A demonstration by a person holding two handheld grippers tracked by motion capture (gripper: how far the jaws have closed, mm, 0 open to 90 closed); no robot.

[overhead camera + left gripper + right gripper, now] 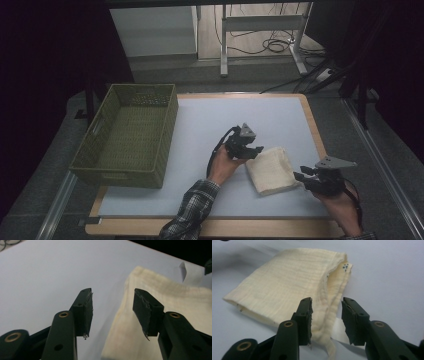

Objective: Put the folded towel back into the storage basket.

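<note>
My folded cream muslin cloth (271, 170) lies flat on the pale blue table mat (210, 130), near its right edge, between my two hands. My left gripper (256, 150) hangs at the cloth's left edge with its jaws standing apart and nothing pressed between them; in the left gripper view the cloth's edge (140, 315) runs under the gap. My right gripper (299, 176) sits at the cloth's right corner, jaws likewise parted, the layered hem (325, 315) lying loose between the pads without being pinched. I judge both ends are freed because the fold is finished and the cloth is meant to rest as it is. The green woven plastic basket (127, 135) stands well apart at the mat's left, empty, a likely home for the cloth. Nothing lies between cloth and basket
</note>
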